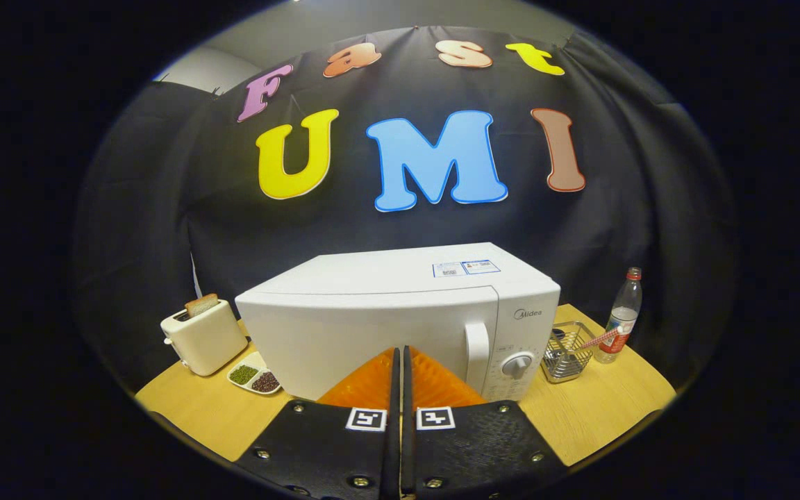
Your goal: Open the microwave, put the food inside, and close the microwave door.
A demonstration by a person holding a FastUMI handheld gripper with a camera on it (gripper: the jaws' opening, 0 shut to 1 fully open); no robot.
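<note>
I hold the gripper (401,354) clenched, its fingers pressed together on nothing, aimed at the white microwave (400,319). The door is closed; its handle (477,347) sits just right of the fingertips, so I judge opening comes first.

Gripper (400,351): 2 square fiducial markers, screws

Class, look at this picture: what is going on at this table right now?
A hand-held gripper points at a white box-shaped microwave on a wooden table. Its fingers are pressed together with nothing between them, aimed at the closed door, left of the white vertical handle. The door is not yet opened. A cream toaster with bread and a small white dish of beans sit to the microwave's left; a wire basket and clear plastic bottle to its right.
</note>
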